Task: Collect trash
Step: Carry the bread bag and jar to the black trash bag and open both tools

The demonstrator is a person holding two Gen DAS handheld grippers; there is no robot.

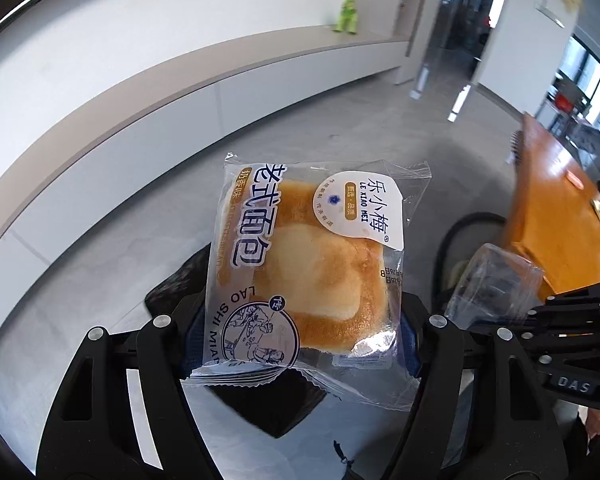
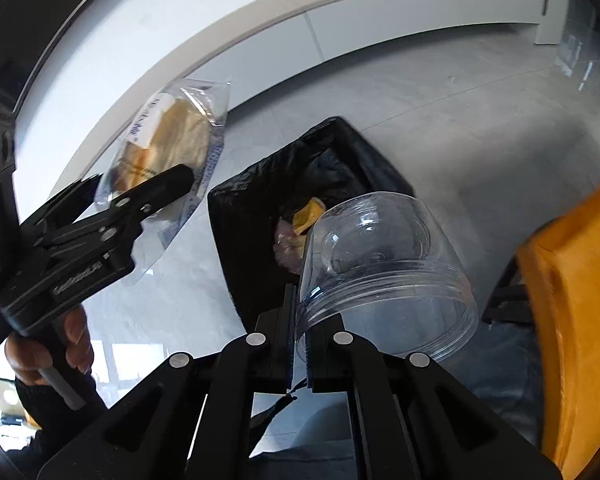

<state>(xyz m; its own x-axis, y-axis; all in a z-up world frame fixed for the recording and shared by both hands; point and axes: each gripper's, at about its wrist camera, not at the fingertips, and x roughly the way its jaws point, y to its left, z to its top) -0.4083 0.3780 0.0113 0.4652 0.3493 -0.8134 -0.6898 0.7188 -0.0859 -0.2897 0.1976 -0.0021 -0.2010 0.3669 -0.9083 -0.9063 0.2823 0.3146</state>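
Left gripper (image 1: 300,332) clamped the glossy, square bread packet (image 1: 308,268) between its pads; right gripper (image 2: 298,344) pinched the rim of a clear round plastic jar (image 2: 384,276) above the black-lined bin (image 2: 260,220).

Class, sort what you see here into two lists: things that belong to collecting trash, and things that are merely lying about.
Part of the job:
- wrapped bread packet, gripped in the left tool
- clear plastic jar, pinched by its rim in the right tool
- black-lined bin, already holding scraps

Just lying about:
- green toy on the ledge
- orange wooden table
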